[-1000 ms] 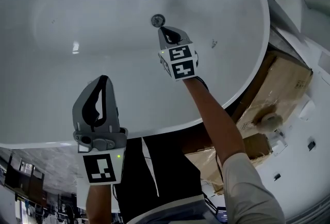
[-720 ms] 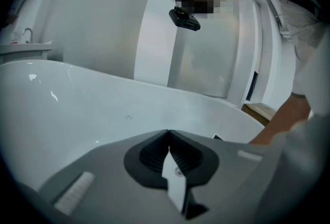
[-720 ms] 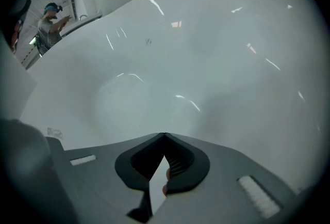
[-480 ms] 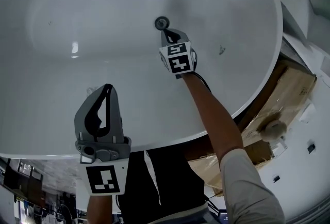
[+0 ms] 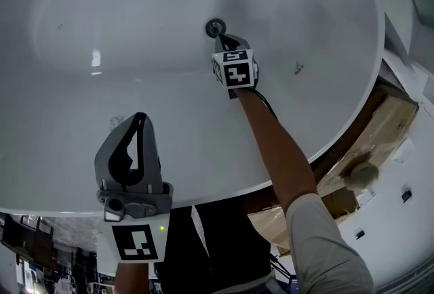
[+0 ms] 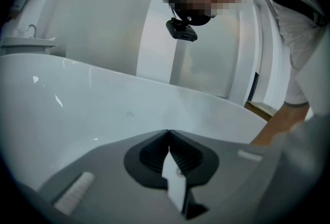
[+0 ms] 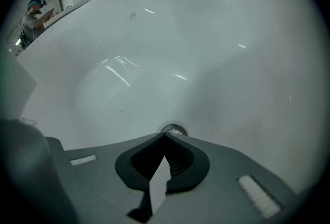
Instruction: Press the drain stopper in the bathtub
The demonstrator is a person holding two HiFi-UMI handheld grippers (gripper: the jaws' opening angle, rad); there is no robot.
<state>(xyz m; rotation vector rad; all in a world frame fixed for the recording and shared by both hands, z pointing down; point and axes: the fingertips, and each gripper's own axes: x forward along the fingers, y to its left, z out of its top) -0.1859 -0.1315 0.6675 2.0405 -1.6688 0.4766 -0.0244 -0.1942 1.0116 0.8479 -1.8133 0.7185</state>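
Note:
The round metal drain stopper (image 5: 214, 28) sits in the floor of the white bathtub (image 5: 135, 15). My right gripper (image 5: 222, 38) is shut and empty, its tips just at the near edge of the stopper. From the right gripper view the stopper (image 7: 173, 130) peeks out just past the closed tips of the right gripper (image 7: 165, 135); whether they touch it is unclear. My left gripper (image 5: 139, 116) is shut and empty, held above the tub's near rim. In the left gripper view the left gripper (image 6: 168, 132) points across the tub wall.
Cardboard boxes (image 5: 380, 123) lie on the floor to the right of the tub. A small dark mark (image 5: 297, 68) shows on the tub's inner wall right of my arm. A wall and a window frame (image 6: 170, 63) stand beyond the tub's far rim.
My right gripper has moved closer to the drain stopper, its tips now at the stopper's edge. The left gripper has stayed over the near rim.

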